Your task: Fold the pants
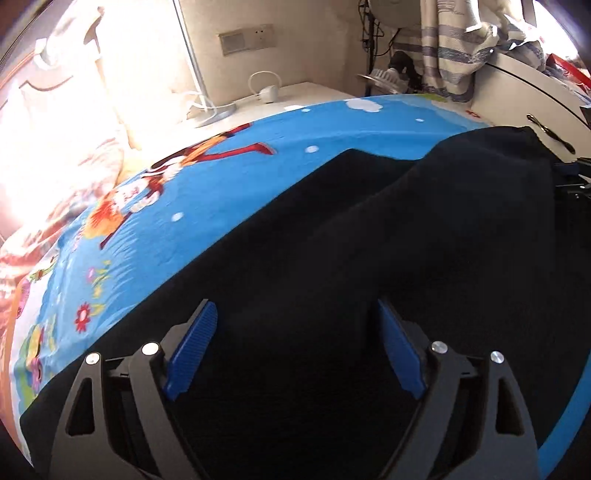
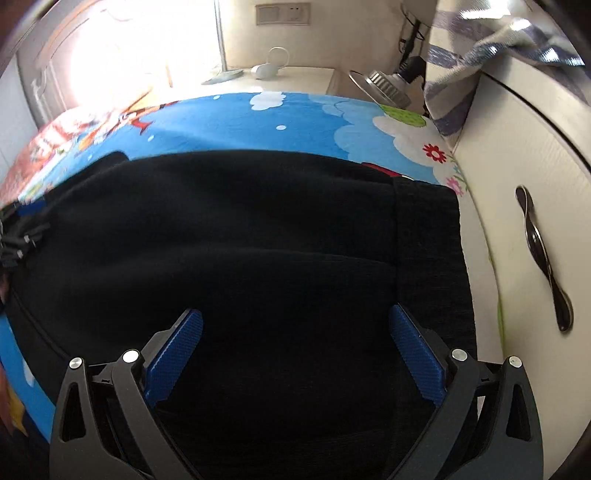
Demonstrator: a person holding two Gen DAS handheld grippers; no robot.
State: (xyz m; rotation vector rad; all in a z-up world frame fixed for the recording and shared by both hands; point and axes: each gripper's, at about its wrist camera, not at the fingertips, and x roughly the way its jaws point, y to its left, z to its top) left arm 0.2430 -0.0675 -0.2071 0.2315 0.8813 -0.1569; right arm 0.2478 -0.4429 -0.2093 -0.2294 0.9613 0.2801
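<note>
Both grippers' fingers spread wide, gripping nothing — left gripper [image 1: 297,314] and right gripper [image 2: 295,319] over black pants [image 2: 229,221] on the cartoon sheet [image 2: 229,118]. Only right view shows the waistband beside the cabinet handle [image 2: 543,258]. No readable writing.

No legible text, label, brand, number or sign in either view: the cartoon-print blue bedsheet [image 1: 229,192] carries only pictures, flowers and clouds, with some blurred marks near its figures too smeared to read, and the wall switch plate [image 2: 282,14] bears no readable marking.
</note>
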